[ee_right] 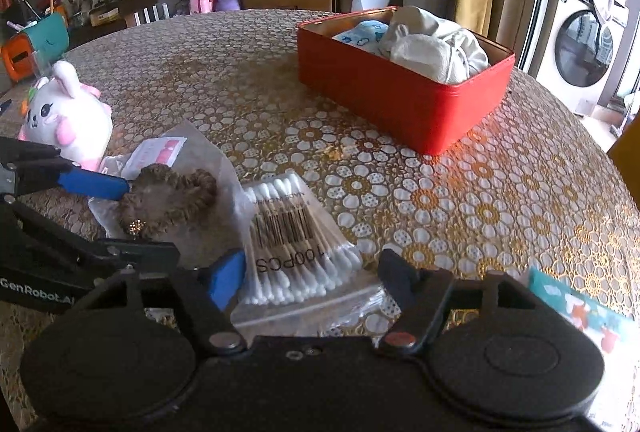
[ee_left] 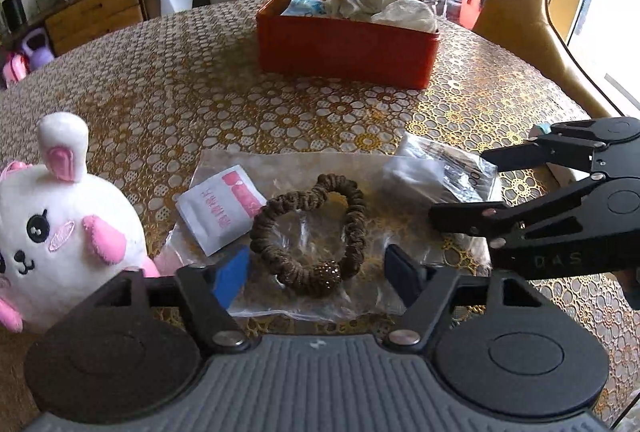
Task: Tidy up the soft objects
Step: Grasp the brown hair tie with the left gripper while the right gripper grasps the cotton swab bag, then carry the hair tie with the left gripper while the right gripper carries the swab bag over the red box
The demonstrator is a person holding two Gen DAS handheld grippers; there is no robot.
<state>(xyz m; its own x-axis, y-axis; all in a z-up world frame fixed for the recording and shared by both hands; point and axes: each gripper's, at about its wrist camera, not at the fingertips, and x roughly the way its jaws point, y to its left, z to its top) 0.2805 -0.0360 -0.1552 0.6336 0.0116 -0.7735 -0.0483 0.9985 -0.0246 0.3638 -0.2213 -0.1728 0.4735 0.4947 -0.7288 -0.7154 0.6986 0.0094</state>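
A brown hair scrunchie point(ee_left: 310, 228) in a clear plastic bag lies just ahead of my open left gripper point(ee_left: 320, 272), with a white and pink sachet point(ee_left: 222, 207) beside it. A white and pink plush bunny point(ee_left: 60, 228) sits at the left. My open right gripper point(ee_right: 314, 278) straddles a clear bag of cotton swabs point(ee_right: 296, 240), which also shows in the left wrist view point(ee_left: 436, 175). The scrunchie point(ee_right: 168, 203) and bunny point(ee_right: 68, 115) show left of it. A red box point(ee_left: 344, 43) holding white cloth stands farther back; it also shows in the right wrist view point(ee_right: 404, 95).
The round table point(ee_right: 480, 191) has a gold floral lace cover. A teal printed packet point(ee_right: 580, 308) lies at the near right. A yellow chair point(ee_left: 528, 3) stands behind the table at the right. A cabinet, plants and a washing machine stand beyond.
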